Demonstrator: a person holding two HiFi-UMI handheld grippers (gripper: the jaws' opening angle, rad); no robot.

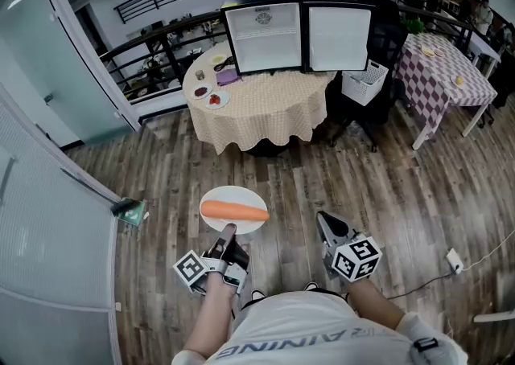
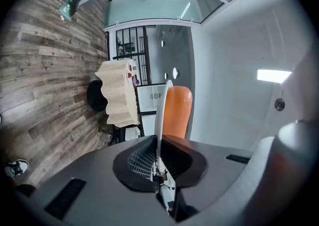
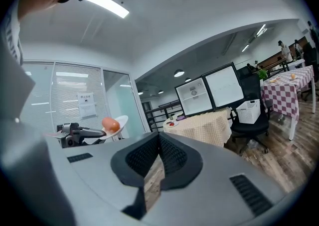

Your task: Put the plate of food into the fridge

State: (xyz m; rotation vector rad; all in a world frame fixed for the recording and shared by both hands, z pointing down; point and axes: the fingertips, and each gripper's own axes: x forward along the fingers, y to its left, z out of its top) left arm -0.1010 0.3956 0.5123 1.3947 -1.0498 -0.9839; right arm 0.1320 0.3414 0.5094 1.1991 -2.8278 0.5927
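A white plate (image 1: 233,198) carrying a carrot (image 1: 234,211) hangs over the wood floor in front of me. My left gripper (image 1: 228,233) is shut on its near rim. The left gripper view shows the plate (image 2: 160,110) edge-on between the jaws (image 2: 158,145), the carrot (image 2: 178,113) lying on its right face. My right gripper (image 1: 325,221) is held to the right of the plate, shut (image 3: 159,136) and empty; its view catches the plate (image 3: 119,120) at left. The small fridge (image 1: 263,36) stands on the round table (image 1: 257,106) ahead with its door (image 1: 339,36) swung open.
Small dishes (image 1: 213,98) sit on the round table's left side. A black chair with a white basket (image 1: 366,82) stands right of it, then a checkered table (image 1: 442,74). A glass partition (image 1: 48,211) runs along my left. A power strip (image 1: 455,260) lies on the floor.
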